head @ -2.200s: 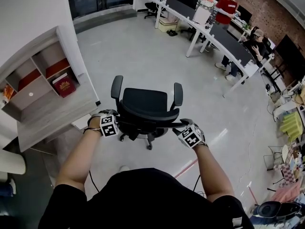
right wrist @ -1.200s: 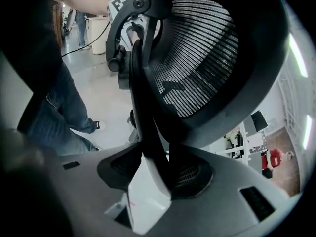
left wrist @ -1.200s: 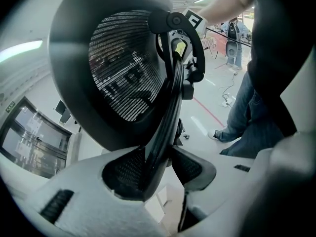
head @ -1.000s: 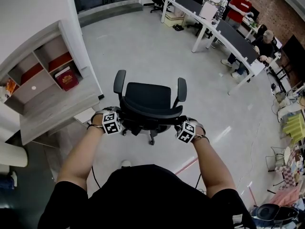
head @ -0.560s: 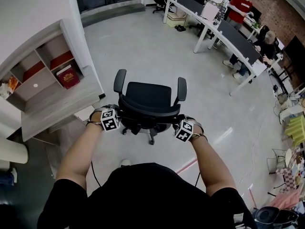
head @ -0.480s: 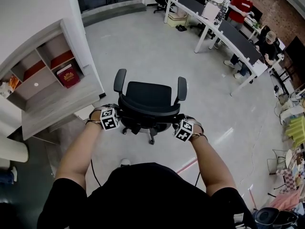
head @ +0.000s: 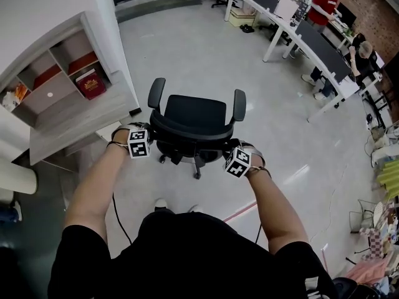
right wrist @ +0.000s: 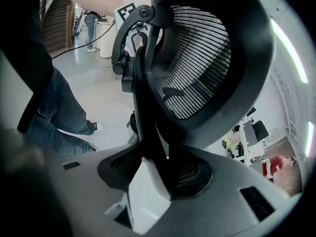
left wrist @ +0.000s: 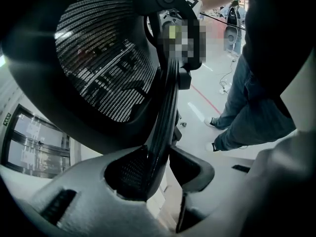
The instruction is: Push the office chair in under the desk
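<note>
A: Any writing you can make out here?

B: None that reads. The red book (head: pixel 92 84) in the shelf unit (head: pixel 81 114) at the left has a pale emblem, too small to read.

A: And the two cubes?

B: The left cube (head: pixel 138 143) and right cube (head: pixel 237 162) carry only black-and-white square markers. The office chair (head: pixel 193 114) shows no legible label.

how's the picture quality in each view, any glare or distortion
Head view: fisheye bend curves the desk row, and a pale glare streak lies on the floor. Left gripper view: dark rounded corners; light shows through the mesh chair backrest. Right gripper view: ceiling light strip blown out white.
</note>
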Tool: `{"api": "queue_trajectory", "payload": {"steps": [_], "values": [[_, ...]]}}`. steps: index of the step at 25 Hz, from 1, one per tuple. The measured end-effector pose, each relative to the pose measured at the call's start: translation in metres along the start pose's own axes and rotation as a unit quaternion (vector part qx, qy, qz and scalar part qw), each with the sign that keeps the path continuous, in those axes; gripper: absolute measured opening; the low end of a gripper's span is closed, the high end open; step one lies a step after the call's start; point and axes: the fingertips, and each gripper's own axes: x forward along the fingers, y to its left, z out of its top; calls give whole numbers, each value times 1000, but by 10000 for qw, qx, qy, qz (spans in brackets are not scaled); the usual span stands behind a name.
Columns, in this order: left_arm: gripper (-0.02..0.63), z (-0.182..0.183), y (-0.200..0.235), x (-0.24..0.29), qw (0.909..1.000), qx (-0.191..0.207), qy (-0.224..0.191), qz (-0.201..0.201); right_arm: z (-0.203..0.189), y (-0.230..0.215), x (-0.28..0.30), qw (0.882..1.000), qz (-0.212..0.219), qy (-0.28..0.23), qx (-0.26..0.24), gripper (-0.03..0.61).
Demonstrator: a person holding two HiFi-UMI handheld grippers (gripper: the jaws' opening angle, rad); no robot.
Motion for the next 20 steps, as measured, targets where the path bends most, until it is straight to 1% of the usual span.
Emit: {"api": "queue_trajectory", "payload": {"steps": [4, 8, 13, 20], "values": [[146, 3, -2, 1, 9999, 41, 107, 89, -3, 1, -2, 10000, 21, -23, 34, 176], [146, 1, -4, 1, 9998, 81, 164, 78, -1, 4, -3, 10000, 26, -41, 44, 176], [146, 0, -12, -3, 9999, 111, 95, 61, 1, 13, -9, 10000, 54, -52, 62, 176], [146, -8, -26, -10, 9998, 183, -36, 20, 8, 34, -16, 9997, 46, 29, 222, 179]]}}
